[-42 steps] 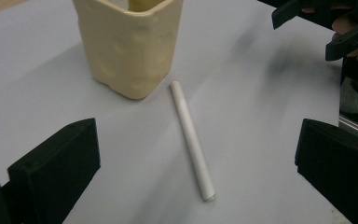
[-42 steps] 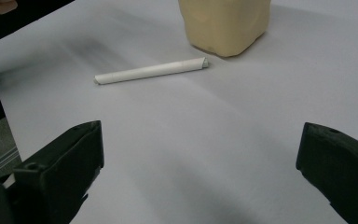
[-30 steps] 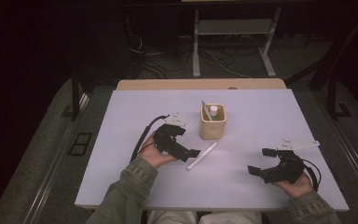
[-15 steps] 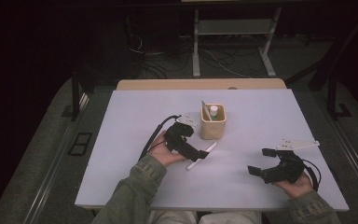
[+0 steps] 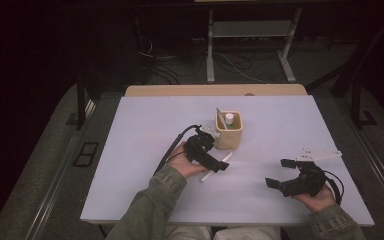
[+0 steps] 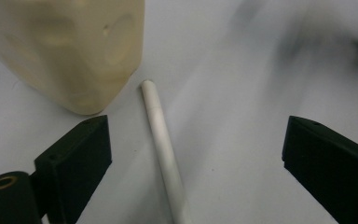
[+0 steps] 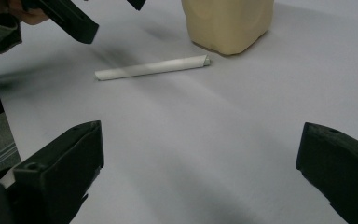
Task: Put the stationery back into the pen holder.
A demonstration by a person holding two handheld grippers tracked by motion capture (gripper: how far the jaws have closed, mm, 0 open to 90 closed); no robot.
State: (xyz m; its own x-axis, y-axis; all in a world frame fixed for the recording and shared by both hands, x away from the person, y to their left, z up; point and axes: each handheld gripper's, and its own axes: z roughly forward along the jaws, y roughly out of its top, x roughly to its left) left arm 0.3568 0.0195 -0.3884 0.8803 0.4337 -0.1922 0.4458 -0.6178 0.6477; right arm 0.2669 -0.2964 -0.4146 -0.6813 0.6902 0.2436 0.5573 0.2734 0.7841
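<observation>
Pen (image 6: 161, 140): lies on the table between my left claw's (image 6: 196, 163) jaws, untouched, tip near the cup (image 6: 70, 46).
Left claw: wide, just been closing slightly.
Right claw (image 7: 200, 177): wide, holding nothing.

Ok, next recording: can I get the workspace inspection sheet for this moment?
Surface: pale table, flat and clean.
Job's things: white pen lies flat beside the cream holder, which holds a small bottle and a stick.
Clutter: nothing seen.
Grippers: left tool straddles the pen, jaws just closing, pads not yet on it; right tool open, apart from the pen.
Cables: black cable trails from the left tool.
Surroundings: dark floor, metal frame legs, loose wires.
</observation>
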